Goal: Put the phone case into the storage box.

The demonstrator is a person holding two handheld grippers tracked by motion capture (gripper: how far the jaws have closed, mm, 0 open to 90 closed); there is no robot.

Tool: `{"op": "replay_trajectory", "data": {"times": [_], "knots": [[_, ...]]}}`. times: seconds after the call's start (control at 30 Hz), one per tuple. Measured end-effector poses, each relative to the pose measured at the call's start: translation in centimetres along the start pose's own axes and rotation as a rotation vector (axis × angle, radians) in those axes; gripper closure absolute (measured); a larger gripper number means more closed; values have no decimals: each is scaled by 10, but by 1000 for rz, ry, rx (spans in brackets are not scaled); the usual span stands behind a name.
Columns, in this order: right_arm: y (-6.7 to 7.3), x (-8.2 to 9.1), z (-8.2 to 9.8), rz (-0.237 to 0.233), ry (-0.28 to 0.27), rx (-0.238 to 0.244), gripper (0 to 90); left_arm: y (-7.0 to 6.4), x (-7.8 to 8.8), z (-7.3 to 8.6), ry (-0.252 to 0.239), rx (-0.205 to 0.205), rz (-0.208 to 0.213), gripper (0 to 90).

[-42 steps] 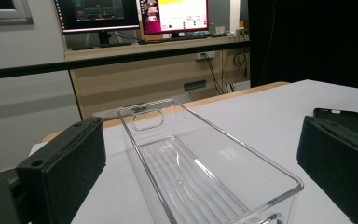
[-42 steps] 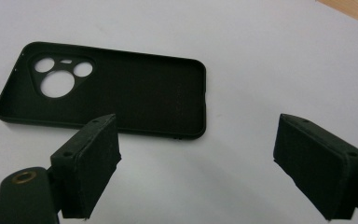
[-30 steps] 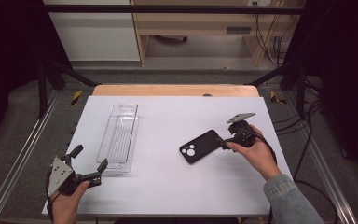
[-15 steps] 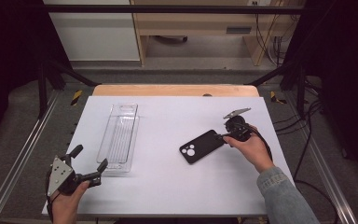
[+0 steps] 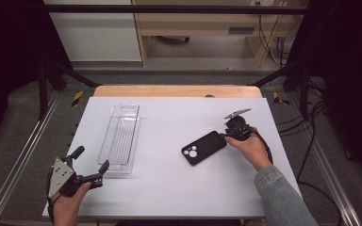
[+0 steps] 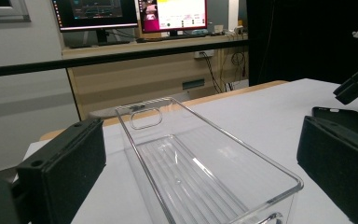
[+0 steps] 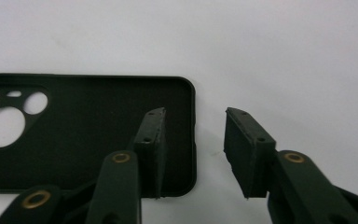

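Straddling the end wall of a black phone case (image 7: pixel 88 135) right of centre, right gripper (image 7: pixel 193 140) jaws just closing, not yet pressing, left gripper (image 5: pixel 90 167) lower left, jaws wide, clear tray (image 5: pixel 121 139) ahead

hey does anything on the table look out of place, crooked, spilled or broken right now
Nothing stands out. The black phone case lies flat on the white table, open side up and at a slant, with no damage to see. The clear plastic tray sits upright and empty, unbroken. Nothing is spilled.
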State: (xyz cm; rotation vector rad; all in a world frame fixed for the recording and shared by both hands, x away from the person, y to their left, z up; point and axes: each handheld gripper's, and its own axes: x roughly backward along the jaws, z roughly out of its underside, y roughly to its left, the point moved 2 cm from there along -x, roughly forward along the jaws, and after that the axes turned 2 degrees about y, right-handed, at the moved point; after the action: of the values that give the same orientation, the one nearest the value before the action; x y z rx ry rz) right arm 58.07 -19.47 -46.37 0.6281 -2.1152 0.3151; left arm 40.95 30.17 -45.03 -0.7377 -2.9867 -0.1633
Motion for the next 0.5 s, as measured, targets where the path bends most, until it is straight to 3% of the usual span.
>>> {"op": "replay_trajectory", "data": {"times": [0.1,0.5], "knots": [[-1,-6,1,8,34,1,654,0,0,0,1,0,1,8],[-5,-14,4,-14,53,-6,714,0,-1,1,3,2,3,8]]}}
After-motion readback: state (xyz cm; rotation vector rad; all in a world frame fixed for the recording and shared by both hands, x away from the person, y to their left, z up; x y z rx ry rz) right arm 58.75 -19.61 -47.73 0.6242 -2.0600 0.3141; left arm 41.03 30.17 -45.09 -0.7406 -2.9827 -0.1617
